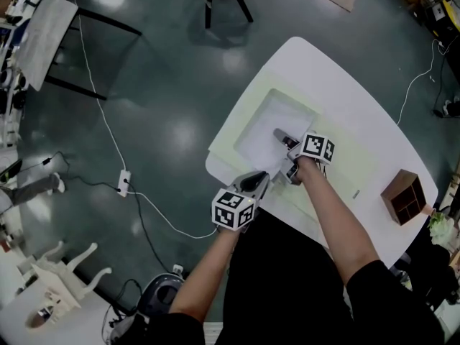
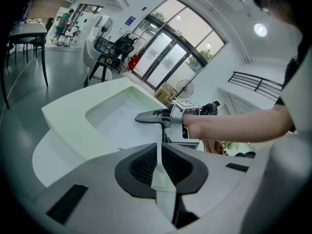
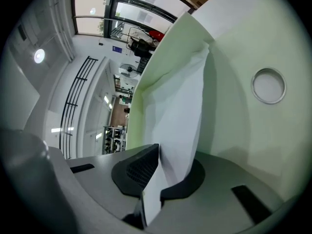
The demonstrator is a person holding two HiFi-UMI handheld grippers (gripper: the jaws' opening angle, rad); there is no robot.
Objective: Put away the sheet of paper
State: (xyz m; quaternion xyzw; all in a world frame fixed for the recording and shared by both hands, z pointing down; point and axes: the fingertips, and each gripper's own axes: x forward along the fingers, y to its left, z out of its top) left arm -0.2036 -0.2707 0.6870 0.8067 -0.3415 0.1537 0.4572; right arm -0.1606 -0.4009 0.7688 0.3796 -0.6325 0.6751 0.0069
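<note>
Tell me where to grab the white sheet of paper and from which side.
Take the white sheet of paper by its thin near edge, coming from the person's side of the pale green mat. Flat and limp, it offers only an edge to jaws. The left gripper and right gripper are both shut on that edge.

**Operator:** Where is free room provided on the table [image 1: 338, 70]?

**Technician:** The far side is left bare. At the right-hand end, one wooden box [image 1: 404, 198] is stood, well apart from the mat [image 1: 228, 136].

**Operator:** What is obstructed?

**Technician:** The mat's near side is taken up by the left gripper [image 1: 264, 177] and right gripper [image 1: 279, 134], both clamped on the sheet of paper [image 1: 262, 131]. The gap between them is bridged by the sheet.
</note>
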